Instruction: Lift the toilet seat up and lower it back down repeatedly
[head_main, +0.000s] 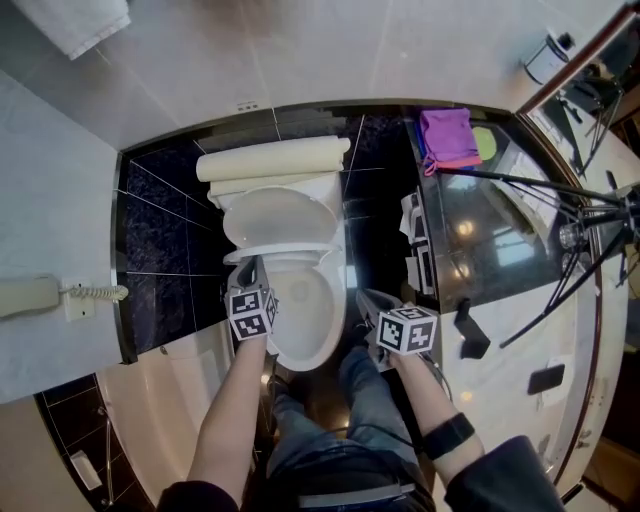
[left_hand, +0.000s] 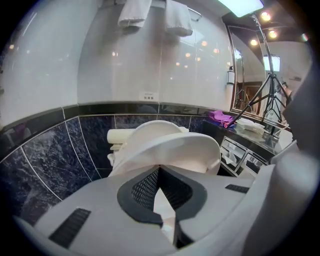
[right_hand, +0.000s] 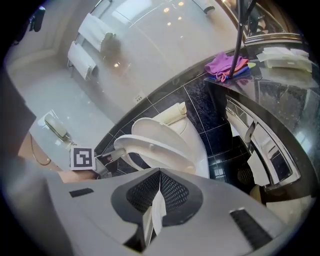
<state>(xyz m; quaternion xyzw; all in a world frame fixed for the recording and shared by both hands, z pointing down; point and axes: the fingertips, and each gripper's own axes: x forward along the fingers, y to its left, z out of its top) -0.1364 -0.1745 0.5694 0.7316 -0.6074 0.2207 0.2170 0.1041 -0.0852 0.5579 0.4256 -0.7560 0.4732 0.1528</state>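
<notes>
The white toilet seat (head_main: 283, 257) stands partly raised over the bowl (head_main: 305, 315), with the lid (head_main: 278, 212) leaning back against the tank (head_main: 270, 160). My left gripper (head_main: 252, 270) is at the seat's front left rim. In the left gripper view its jaws (left_hand: 159, 169) look shut, tips right under the seat's rim (left_hand: 175, 147), and the seat's underside faces the camera. My right gripper (head_main: 368, 302) hangs to the right of the bowl, apart from the seat. It is shut (right_hand: 160, 172) on nothing, and the raised seat (right_hand: 150, 147) and the left gripper (right_hand: 107, 157) lie beyond it.
A dark counter (head_main: 500, 230) runs along the right, with a purple cloth (head_main: 447, 135) and a tripod (head_main: 570, 225) on it. A wall phone (head_main: 30, 295) hangs at the left. The person's legs (head_main: 345, 410) stand just in front of the bowl. Black tiles surround the toilet.
</notes>
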